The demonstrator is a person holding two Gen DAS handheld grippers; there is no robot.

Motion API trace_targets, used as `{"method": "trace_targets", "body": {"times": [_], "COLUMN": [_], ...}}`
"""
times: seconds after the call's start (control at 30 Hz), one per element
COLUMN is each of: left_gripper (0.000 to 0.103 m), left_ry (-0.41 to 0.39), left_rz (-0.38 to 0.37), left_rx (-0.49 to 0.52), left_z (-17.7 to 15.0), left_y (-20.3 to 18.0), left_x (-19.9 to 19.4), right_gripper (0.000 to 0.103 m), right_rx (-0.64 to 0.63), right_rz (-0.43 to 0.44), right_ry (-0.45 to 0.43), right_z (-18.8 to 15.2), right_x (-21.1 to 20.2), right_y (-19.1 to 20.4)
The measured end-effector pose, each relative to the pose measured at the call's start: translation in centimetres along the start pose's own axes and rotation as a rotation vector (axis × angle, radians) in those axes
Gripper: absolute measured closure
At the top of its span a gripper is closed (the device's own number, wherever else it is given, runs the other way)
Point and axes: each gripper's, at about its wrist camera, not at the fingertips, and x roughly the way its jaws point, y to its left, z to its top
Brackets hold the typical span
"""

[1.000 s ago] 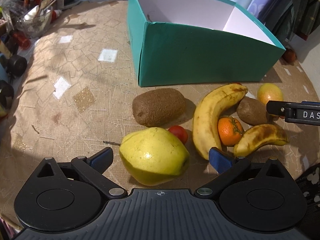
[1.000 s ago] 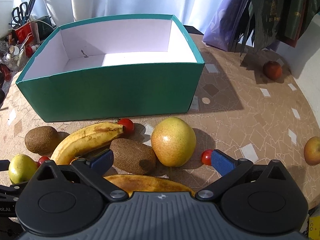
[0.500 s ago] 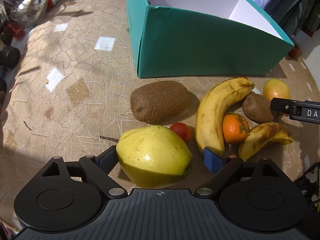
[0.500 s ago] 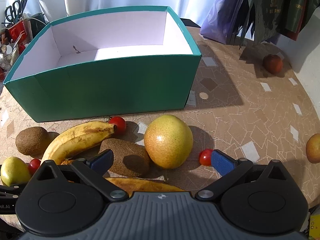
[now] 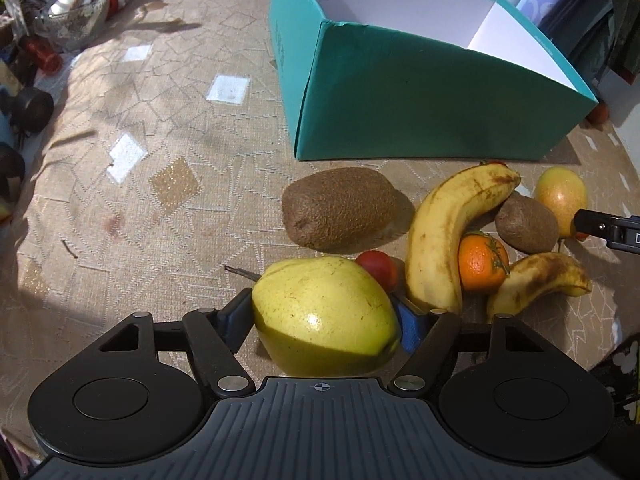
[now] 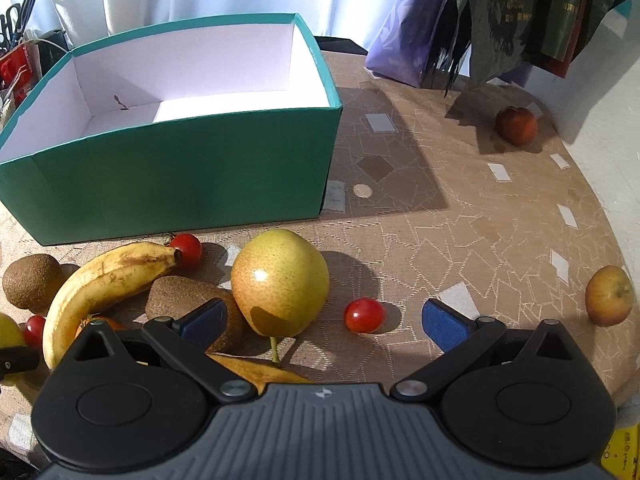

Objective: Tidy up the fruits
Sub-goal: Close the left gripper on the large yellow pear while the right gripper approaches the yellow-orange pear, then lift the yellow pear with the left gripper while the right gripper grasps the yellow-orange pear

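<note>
Two tools: left tool (image 5: 325, 316) clamps yellow pear (image 5: 325, 312); cherry tomato (image 5: 376, 265), banana (image 5: 444, 236) crowd it; right tool (image 6: 320, 320) spread.

Both wrist views close, facing box (image 5: 420, 112).

A glass bowl (image 5: 72, 20) of utensils sits beside scissors (image 6: 16, 16).

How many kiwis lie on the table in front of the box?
2: one kiwi left of the long banana, another kiwi right of it, beside the reddish pear. None seem hidden.
</note>
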Motion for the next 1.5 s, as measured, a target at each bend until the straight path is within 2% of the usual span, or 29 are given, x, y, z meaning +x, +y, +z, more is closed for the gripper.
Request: {"method": "trace_targets", "body": {"times": [0.07,0.23,0.37,0.5,0.57,0.7,0.87,1.07,1.23,1.5], "left_gripper": [0.027,0.027,0.027,0.027,0.027,0.027,0.027,0.027,0.027,0.027], "left_ry": [-0.021,-0.065,-0.1,-0.122,-0.13,-0.146,-0.153,-0.162,-0.191,-0.314], "left_rz": [-0.007,-0.05,-0.072,-0.079,-0.081,-0.08,-0.084,-0.08,-0.071,-0.044], "left_rx": [0.016,0.03,0.042,0.054,0.062,0.076,0.085,0.108,0.157,0.23], "left_z": [0.0,0.4,0.6,0.8,0.9,1.1,1.3,1.5,2.3,6.0], "left_y": [-0.3,-0.8,-1.2,-1.4,-1.4,-1.4,-1.4,-1.7,-2.6,-5.7], "left_x": [-0.8,-2.4,-3.4,-3.9,-4.1,-4.6,-4.8,-5.2,-6.1,-9.1], "right_gripper": [0.0,0.02,0.022,0.033,0.04,0.039,0.038,0.039,0.039,0.039], "right_rx": [0.005,0.076,0.152,0.123,0.117,0.104,0.126,0.115,0.132,0.154], "right_rz": [0.009,0.075,0.166,0.159,0.148,0.127,0.125,0.122,0.11,0.14], "right_ry": [0.001,0.012,0.02,0.041,0.078,0.068,0.14,0.099,0.044,-0.068], "right_z": [-0.2,0.5,1.6,2.5,2.6,2.9,3.0,2.3,1.8,2.2], "right_x": [0.1,0.5,0.9,2.2,3.2,3.7,5.9,5.8,3.9,0.1], "right_y": [-0.7,-1.8,-1.5,0.0,0.6,1.2,1.2,1.4,1.2,0.5]}}
